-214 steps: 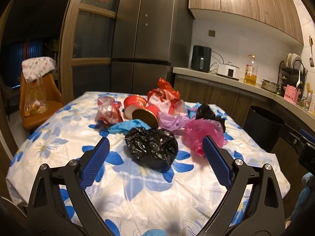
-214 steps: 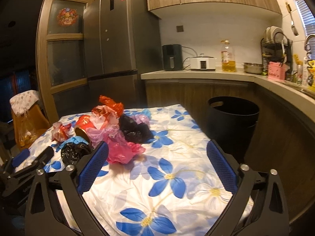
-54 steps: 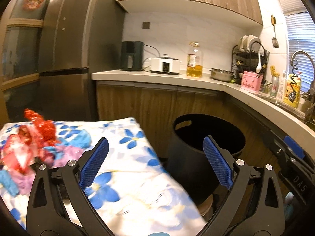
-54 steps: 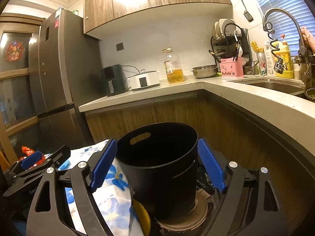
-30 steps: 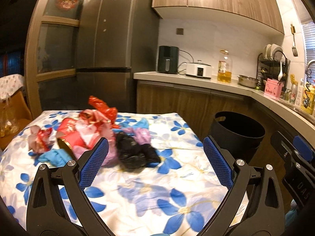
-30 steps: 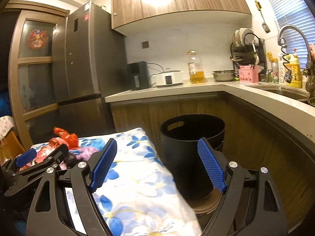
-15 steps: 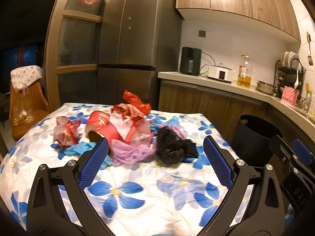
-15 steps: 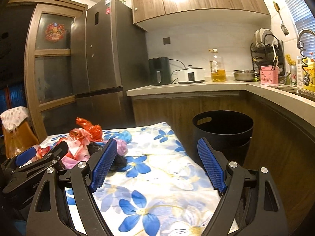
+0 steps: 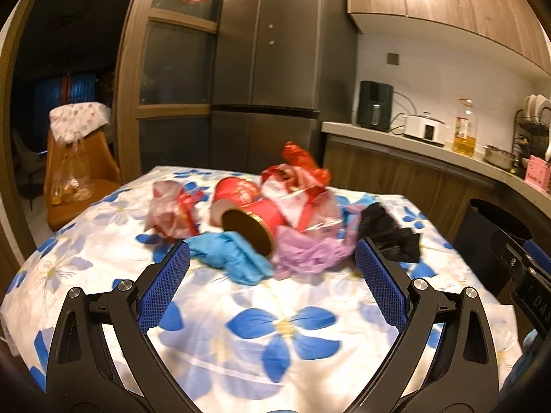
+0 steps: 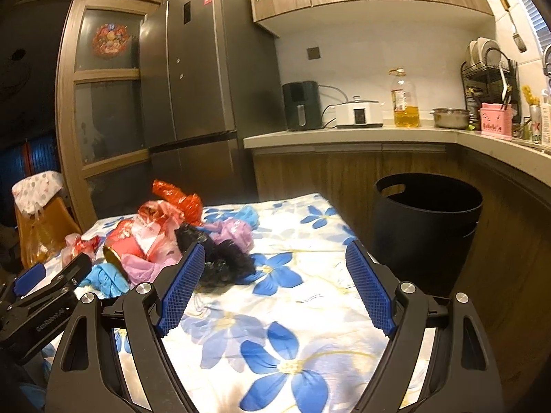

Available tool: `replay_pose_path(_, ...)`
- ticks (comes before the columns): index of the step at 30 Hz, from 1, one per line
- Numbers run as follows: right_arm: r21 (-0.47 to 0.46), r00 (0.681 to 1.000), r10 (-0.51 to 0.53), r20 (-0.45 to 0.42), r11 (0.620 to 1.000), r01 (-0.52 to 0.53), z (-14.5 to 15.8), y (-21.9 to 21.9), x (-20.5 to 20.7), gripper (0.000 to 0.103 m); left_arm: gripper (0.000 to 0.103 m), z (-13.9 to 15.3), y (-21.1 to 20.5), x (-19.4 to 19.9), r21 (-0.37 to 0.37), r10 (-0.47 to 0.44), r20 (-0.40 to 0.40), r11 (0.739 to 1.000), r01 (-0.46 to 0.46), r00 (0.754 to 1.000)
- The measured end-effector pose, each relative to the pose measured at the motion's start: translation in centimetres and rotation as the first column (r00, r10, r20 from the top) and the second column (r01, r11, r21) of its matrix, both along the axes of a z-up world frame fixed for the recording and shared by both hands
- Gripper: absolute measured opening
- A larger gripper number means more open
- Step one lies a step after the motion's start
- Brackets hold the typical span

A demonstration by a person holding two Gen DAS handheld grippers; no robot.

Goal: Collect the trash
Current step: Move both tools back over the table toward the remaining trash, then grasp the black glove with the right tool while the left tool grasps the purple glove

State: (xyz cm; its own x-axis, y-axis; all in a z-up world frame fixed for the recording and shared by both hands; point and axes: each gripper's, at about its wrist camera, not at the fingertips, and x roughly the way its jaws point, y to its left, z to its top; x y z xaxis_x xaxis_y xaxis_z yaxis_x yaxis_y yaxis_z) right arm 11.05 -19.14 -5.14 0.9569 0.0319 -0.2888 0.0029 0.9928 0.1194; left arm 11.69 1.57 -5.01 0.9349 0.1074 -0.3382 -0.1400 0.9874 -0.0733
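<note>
Hovering above near edge of floral tablecloth (image 9: 282,330): left gripper (image 9: 272,275), jaws spread wide, nothing between pads. Right gripper (image 10: 272,285) alongside, also wide open, empty. Trash heaped toward far edge of table: red tin can (image 9: 253,218) on its side, blue glove (image 9: 230,254) just in front of it, purple bag (image 9: 310,253) beside can, black bag (image 9: 389,234) toward right edge, red wrappers (image 9: 299,172) behind. Black trash bin (image 10: 427,227) on floor past table's right edge, by counter.
</note>
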Motion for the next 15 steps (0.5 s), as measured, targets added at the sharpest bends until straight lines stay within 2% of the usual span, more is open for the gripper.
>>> replay_pose_path(9,-0.022,0.998,0.069,-0.01,0.997,-0.069,-1.3,3.2,4.5,0.082,0.095,-1.1,1.9,1.3,-0.004,0.04,-0.022,0.999,-0.04,0.999)
replay_pose_path(15,-0.035,0.994,0.102,-0.042,0.994,-0.103,-2.0,4.8,8.1,0.078,0.095,-1.4,2.9,2.5,-0.013,0.051,-0.033,0.999,-0.051,0.998)
